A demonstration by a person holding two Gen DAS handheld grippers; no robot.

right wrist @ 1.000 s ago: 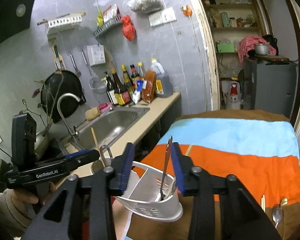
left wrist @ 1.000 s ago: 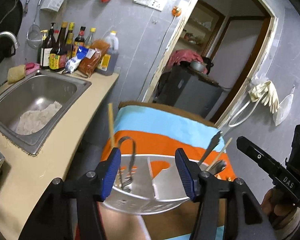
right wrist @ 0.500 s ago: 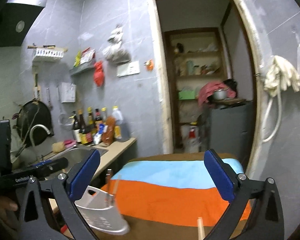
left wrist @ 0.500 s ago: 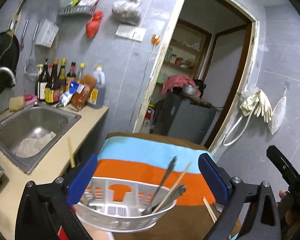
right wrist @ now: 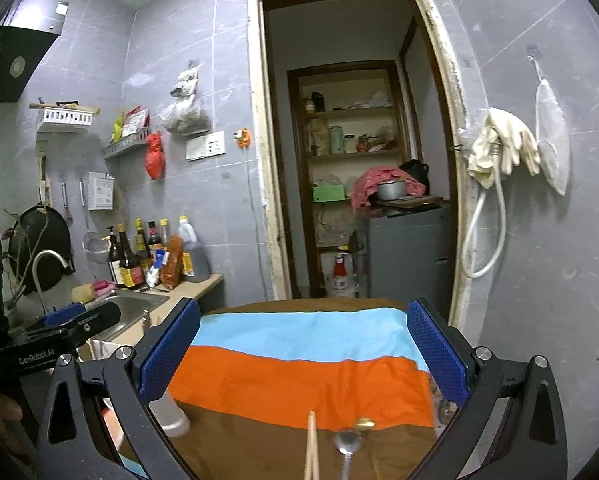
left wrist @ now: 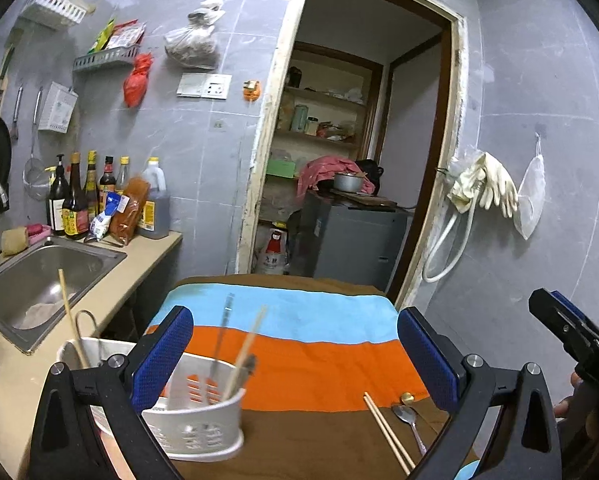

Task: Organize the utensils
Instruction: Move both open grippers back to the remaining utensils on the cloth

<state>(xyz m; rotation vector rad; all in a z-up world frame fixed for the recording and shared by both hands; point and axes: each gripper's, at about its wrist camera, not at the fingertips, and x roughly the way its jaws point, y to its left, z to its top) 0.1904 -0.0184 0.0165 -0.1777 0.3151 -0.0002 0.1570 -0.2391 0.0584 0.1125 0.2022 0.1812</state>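
A white plastic utensil caddy stands on the striped cloth at lower left, holding a metal utensil, chopsticks and a whisk-like loop. My left gripper is open and empty, above the cloth, its left finger beside the caddy. A pair of chopsticks and a metal spoon lie on the brown stripe. My right gripper is open and empty. Below it are the chopsticks and the spoon. The caddy's edge shows blurred at left.
A steel sink and beige counter lie to the left, with bottles at the back. A doorway opens behind the table. Gloves and a hose hang on the right wall.
Both grippers opened wide and drew back from the caddy. A second ago both jaws stood close together at the caddy, the right around a utensil handle.
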